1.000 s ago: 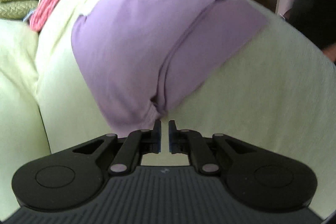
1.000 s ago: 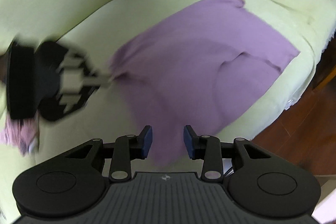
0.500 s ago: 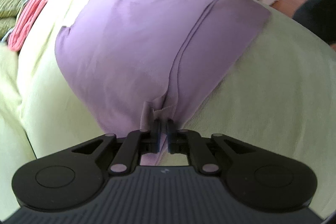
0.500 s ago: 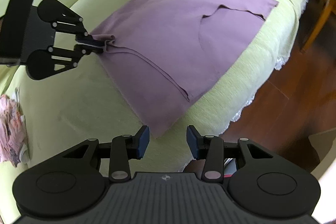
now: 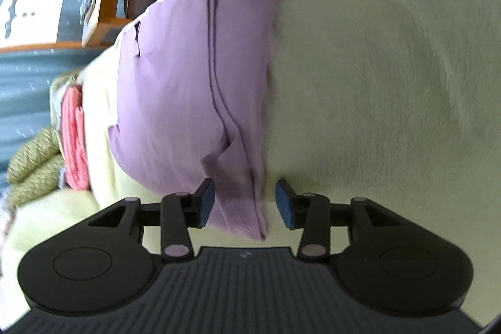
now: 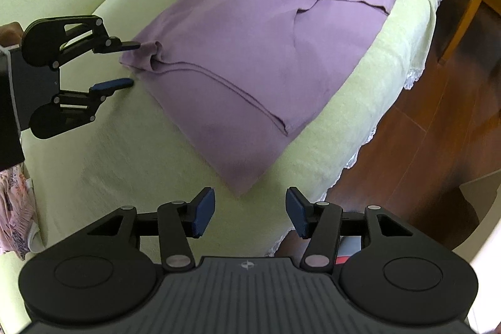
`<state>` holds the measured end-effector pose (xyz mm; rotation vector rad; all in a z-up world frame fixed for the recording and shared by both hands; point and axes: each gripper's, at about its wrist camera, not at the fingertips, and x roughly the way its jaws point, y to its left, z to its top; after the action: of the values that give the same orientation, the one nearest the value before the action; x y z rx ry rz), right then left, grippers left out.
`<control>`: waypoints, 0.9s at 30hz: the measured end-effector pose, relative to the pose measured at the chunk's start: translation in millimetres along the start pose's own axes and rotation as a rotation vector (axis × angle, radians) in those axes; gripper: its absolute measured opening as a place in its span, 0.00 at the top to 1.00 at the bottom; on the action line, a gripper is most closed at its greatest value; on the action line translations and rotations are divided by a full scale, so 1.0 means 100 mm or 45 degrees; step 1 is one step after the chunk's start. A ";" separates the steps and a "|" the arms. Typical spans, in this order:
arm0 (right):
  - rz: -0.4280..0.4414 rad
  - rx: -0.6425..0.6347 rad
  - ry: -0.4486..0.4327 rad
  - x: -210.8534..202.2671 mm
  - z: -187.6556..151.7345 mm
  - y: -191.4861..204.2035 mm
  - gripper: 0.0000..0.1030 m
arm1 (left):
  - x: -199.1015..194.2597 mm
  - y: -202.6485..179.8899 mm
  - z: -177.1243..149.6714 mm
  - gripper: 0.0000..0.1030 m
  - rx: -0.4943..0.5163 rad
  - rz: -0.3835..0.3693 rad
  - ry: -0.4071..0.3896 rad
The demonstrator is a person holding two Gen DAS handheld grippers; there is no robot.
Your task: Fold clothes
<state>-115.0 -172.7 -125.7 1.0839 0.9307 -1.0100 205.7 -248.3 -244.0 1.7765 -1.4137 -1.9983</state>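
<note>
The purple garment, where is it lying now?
The purple garment lies flat on the light green sofa cover, near its front edge, with its bunched corner between the open left gripper fingers.

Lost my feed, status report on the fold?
Left tool open, straddling purple garment corner. Right tool open, empty. Garment flat on green sofa cover. Nothing in the way.

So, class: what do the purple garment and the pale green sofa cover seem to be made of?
Purple garment: probably a thin matte jersey knit; it lies limp, with stitched seams. Pale green sofa cover: apparently a coarser woven fabric with visible grain and a lacy white edge.
</note>
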 end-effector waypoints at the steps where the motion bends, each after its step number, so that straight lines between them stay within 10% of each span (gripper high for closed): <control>1: -0.002 -0.002 0.001 0.01 -0.01 0.01 0.49 | 0.02 0.01 0.00 0.62 -0.005 -0.003 -0.003; 5: -0.032 -0.022 -0.014 0.07 -0.03 0.04 0.49 | 0.09 0.08 0.00 0.63 -0.035 -0.018 -0.020; 10: -0.168 -0.169 -0.110 0.07 -0.08 0.17 0.49 | 0.04 0.08 -0.01 0.93 -0.088 -0.089 -0.034; 18: -0.512 -0.979 -0.301 0.28 -0.77 0.60 0.49 | -0.02 0.30 -0.08 0.95 -0.235 -0.204 -0.073; 27: -0.632 -1.295 -0.537 0.60 -1.13 0.56 0.46 | 0.01 0.22 -0.05 0.93 -0.227 -0.171 -0.077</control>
<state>-56.8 -65.4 -192.2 -0.2164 1.1697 -0.9087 198.9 -263.8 -228.9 1.7903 -1.1173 -2.1845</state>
